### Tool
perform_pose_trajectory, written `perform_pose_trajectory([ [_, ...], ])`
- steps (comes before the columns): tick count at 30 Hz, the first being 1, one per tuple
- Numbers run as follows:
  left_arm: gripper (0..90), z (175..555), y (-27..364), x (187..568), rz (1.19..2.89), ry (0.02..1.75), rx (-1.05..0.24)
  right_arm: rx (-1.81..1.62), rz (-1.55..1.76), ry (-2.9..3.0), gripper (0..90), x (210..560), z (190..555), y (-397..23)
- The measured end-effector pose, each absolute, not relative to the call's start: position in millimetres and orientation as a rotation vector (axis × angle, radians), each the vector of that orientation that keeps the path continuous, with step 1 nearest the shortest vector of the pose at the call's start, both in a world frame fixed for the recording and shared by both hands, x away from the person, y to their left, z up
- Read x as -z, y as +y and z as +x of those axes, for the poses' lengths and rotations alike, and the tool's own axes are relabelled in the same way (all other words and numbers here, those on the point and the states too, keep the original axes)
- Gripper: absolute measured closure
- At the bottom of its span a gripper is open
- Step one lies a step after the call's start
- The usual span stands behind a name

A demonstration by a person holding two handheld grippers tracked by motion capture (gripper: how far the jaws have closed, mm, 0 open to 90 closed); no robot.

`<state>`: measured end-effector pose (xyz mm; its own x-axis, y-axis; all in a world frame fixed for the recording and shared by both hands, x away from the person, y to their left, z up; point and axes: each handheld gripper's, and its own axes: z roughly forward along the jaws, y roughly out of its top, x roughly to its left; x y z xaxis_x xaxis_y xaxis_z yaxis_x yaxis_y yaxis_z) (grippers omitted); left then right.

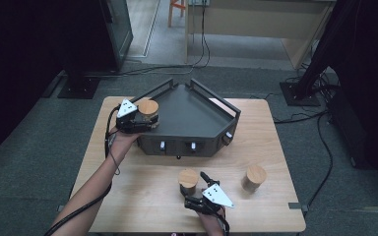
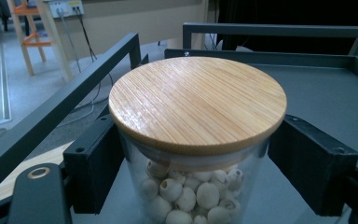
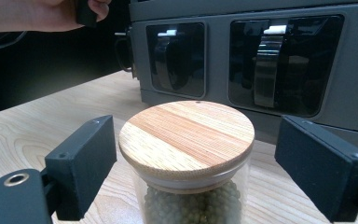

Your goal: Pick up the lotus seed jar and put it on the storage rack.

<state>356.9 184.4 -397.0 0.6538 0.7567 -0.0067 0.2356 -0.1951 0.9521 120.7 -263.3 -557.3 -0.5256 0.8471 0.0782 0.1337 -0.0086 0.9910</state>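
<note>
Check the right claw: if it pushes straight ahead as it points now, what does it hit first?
Probably the jar of green beans sitting between the open jaws of the right claw. Behind the jar stands the dark grey tray's front wall, though the gap between them is hard to judge.

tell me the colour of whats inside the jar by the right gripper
Green beads in the jar, clearest in the right gripper view.

A: Left hand-held gripper [image 1: 142, 119]?
B: At the wood-lidded jar [image 1: 148, 109] on the grey tray [image 1: 192, 115], tray's 9 o'clock edge.
A: Right hand-held gripper [image 1: 193, 192]?
B: Counter [image 1: 142, 196], 6 o'clock, at the second jar [image 1: 188, 180].
A: Others?
B: Third jar [image 1: 253, 177] alone, 3 o'clock of that.
</note>
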Motion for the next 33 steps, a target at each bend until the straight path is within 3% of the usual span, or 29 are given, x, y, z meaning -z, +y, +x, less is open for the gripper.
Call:
perform_pose_trajectory([
  [33,18.7,329,208,398,1.744,0.802,-0.608,-1.574,1.018,1.702,12.4,556,121,-262],
])
